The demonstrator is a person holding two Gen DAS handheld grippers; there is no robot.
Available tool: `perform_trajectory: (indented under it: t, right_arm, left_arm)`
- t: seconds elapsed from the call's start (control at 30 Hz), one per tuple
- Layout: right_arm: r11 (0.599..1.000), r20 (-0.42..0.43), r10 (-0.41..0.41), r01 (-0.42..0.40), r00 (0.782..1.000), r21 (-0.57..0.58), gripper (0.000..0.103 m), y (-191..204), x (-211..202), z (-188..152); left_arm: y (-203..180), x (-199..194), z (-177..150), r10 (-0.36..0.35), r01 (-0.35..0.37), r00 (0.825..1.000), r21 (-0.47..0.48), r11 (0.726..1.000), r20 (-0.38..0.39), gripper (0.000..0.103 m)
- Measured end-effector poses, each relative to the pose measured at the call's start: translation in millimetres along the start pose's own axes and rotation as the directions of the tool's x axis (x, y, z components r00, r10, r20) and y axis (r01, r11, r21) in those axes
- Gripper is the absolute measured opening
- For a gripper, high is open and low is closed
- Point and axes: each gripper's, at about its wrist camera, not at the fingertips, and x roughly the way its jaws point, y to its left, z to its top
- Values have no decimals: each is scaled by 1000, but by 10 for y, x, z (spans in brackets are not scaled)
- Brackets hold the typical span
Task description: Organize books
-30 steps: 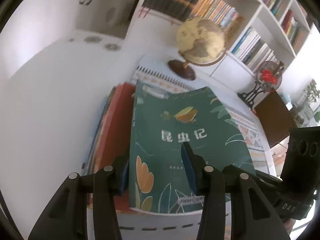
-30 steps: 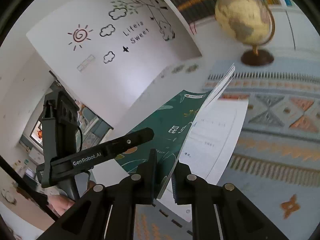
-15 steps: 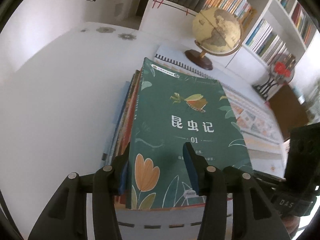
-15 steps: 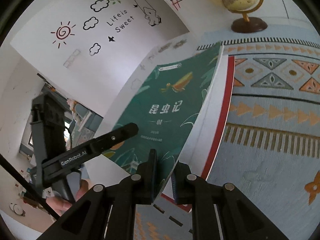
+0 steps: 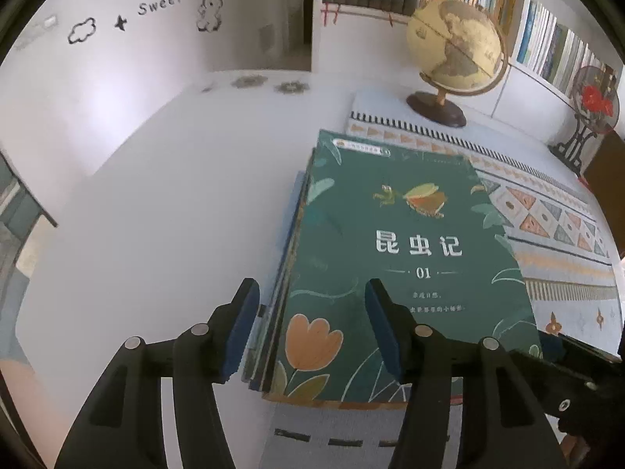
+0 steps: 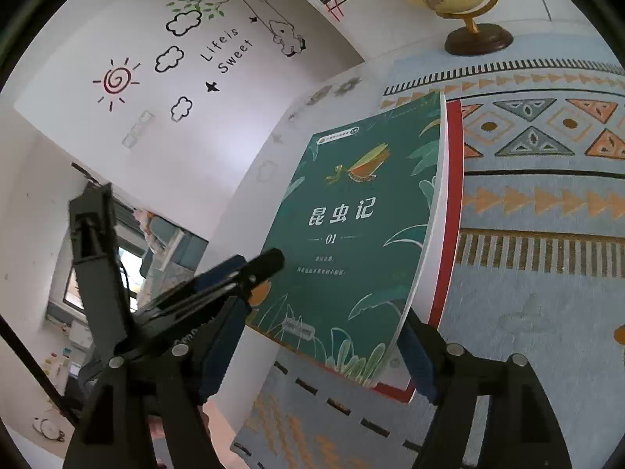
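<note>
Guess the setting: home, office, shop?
Likely a home study or child's room: packed bookshelves, a globe on the floor by a patterned rug, and cartoon wall decals reading "Life is Sweet".

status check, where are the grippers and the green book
Both hand-held grippers opening, left, right, pads clear. Green book flat atop stack. Nothing in the way.

A green paperback book with a flower and insect cover [image 5: 410,258] is laid on top of a stack of books [image 5: 291,234], which is set on the left end of a woven patterned table runner [image 5: 554,234] spread over a white table [image 5: 156,215]. A cream globe on a dark wooden base [image 5: 453,47] is placed behind the stack, at the runner's far edge. Behind the globe, filled white bookshelves [image 5: 547,39] are ranged along the wall. A black stand with a red ornament [image 5: 590,105] is stood to the right of the globe.
</note>
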Motion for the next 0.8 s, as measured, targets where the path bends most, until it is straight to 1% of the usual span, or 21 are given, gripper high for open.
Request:
perform_trajectory:
  t: [0.03,0.07,0.13,0.2,0.3,0.33,0.4,0.43,0.47,0.5,0.53,0.57,0.63,0.67,0.7,0.73,0.77,0.8]
  right_arm:
    - [1000,1,-5,5,1000,-7,74,19,-11,-3]
    - [1000,2,-9,9,1000,-10,74,22,-27,-2]
    - [1000,12,-11,11,1000,-12,74,18,-76,-5]
    - [1000,43,-17,18,999,-23,74,24,-160,4]
    - [994,136,-68,79,988,-79,74,71,-394,39]
    - [990,170,-82,100,982,-99,74,95,-493,51]
    - [978,245,-122,159,962,-137,74,137,-718,78]
    - [968,283,-149,198,947,-153,75,146,-833,92]
    - [949,338,-194,263,921,-172,76,153,-979,92]
    - [935,372,-222,305,901,-182,76,137,-1078,99]
    - [914,415,-258,360,872,-188,77,127,-1184,82]
    - [889,459,-294,416,838,-190,78,107,-1294,58]
    - [849,521,-348,498,780,-178,85,17,-1496,-10]
    - [832,541,-377,532,751,-158,86,-42,-1582,-58]
    - [820,553,-400,554,731,-140,87,-96,-1649,-99]
    - [808,564,-424,578,709,-119,87,-158,-1736,-174]
    - [798,584,-441,596,681,-93,87,-253,-1852,-279]
    - [793,601,-449,605,661,-74,87,-320,-1930,-343]
  left_arm:
    - [-1,-41,3,7,-7,1000,1,1000,16,59]
    - [-6,-94,10,16,-16,999,1,1000,39,64]
    - [-25,-204,22,27,-27,995,4,1000,91,65]
    - [-63,-340,26,35,-37,989,9,999,146,66]
    - [-151,-517,50,35,-39,976,16,999,216,72]
    - [-190,-552,74,32,-38,972,20,999,234,73]
    - [-279,-660,90,29,-37,962,25,999,273,75]
    - [-340,-703,99,25,-35,957,28,999,290,76]
    - [-398,-717,109,16,-27,954,32,999,300,76]
    - [-475,-744,109,4,-16,951,36,999,308,77]
    - [-567,-763,112,-10,-4,949,44,999,317,77]
    - [-652,-775,112,-21,5,946,51,999,322,77]
    - [-850,-784,95,-38,17,945,66,998,325,77]
    - [-954,-783,82,-51,29,946,73,997,321,77]
    - [-1052,-782,59,-63,41,946,76,996,317,77]
    - [-1157,-803,13,-87,65,945,80,995,317,77]
    - [-1234,-822,-36,-111,87,942,87,992,318,77]
    - [-1340,-838,-101,-141,114,936,101,988,322,82]
